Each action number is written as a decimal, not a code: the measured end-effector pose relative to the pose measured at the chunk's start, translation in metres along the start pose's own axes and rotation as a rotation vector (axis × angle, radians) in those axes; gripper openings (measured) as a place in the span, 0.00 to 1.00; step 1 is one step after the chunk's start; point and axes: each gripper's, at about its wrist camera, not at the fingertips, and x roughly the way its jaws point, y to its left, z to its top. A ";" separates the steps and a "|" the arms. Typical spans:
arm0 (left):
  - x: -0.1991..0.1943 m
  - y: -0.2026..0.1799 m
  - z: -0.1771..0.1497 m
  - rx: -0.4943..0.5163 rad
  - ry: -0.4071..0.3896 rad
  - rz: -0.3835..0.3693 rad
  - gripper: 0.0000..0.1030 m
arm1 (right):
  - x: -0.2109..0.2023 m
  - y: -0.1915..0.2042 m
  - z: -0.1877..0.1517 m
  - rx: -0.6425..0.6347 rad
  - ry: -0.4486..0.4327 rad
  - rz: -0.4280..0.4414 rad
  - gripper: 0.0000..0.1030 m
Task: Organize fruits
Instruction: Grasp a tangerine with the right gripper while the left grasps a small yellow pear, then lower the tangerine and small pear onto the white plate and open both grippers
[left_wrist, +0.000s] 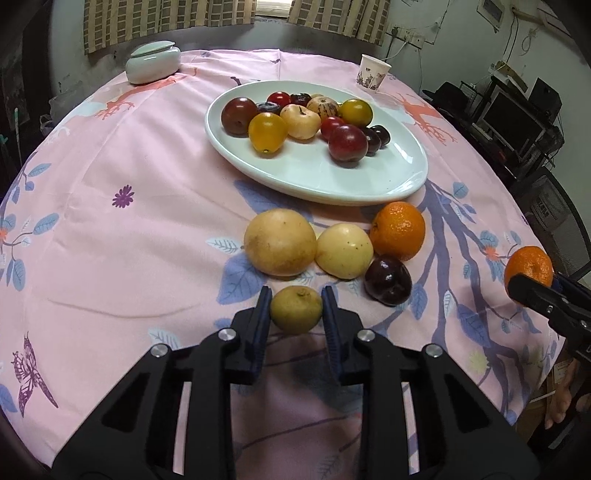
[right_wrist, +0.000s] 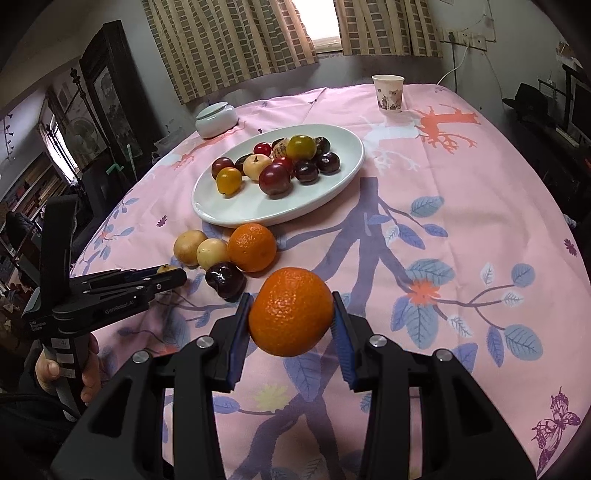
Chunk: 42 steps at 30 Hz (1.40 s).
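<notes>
We note the left claw (left_wrist: 296, 308), matte black plastic w/ ribbed blue pads, clamped on a small round yellow-green fruit (left_wrist: 296, 309) w/ a dull, lightly speckled skin; its underside is hidden, so we cannot tell if it touches the cloth. The right claw (right_wrist: 291, 314), same build, is clamped on a round orange mandarin (right_wrist: 291, 312) w/ glossy dimpled peel, held above the cloth.

The worktop carries a pink printed fabric tablecloth (left_wrist: 110, 229), softly creased, w/ blue leaves and purple branches. Just beyond the left claw lie four loose fruits in a tight group: a large round tan fruit (left_wrist: 280, 242) touching a smaller pale yellow smooth fruit (left_wrist: 344, 251), a second dimpled orange mandarin (left_wrist: 398, 230) beside that, and a shiny dark purple plum (left_wrist: 388, 280) nearest the claw.

Behind them sits an oval glazed white ceramic plate (left_wrist: 317, 181) holding approx. a dozen small smooth fruits: red, dark purple, yellow, cream.

At the far edge: a squat pale green lidded ceramic jar (left_wrist: 152, 62) and a printed paper cup (left_wrist: 373, 73), well apart.
</notes>
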 end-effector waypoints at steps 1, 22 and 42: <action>-0.006 -0.001 -0.001 0.002 -0.012 0.001 0.27 | 0.000 0.001 0.000 -0.002 0.000 0.001 0.40; -0.040 -0.002 0.081 0.073 -0.046 -0.030 0.27 | 0.021 0.024 0.067 -0.122 0.027 0.054 0.41; 0.108 0.000 0.212 0.015 0.091 0.056 0.27 | 0.152 -0.029 0.179 -0.131 0.069 -0.120 0.41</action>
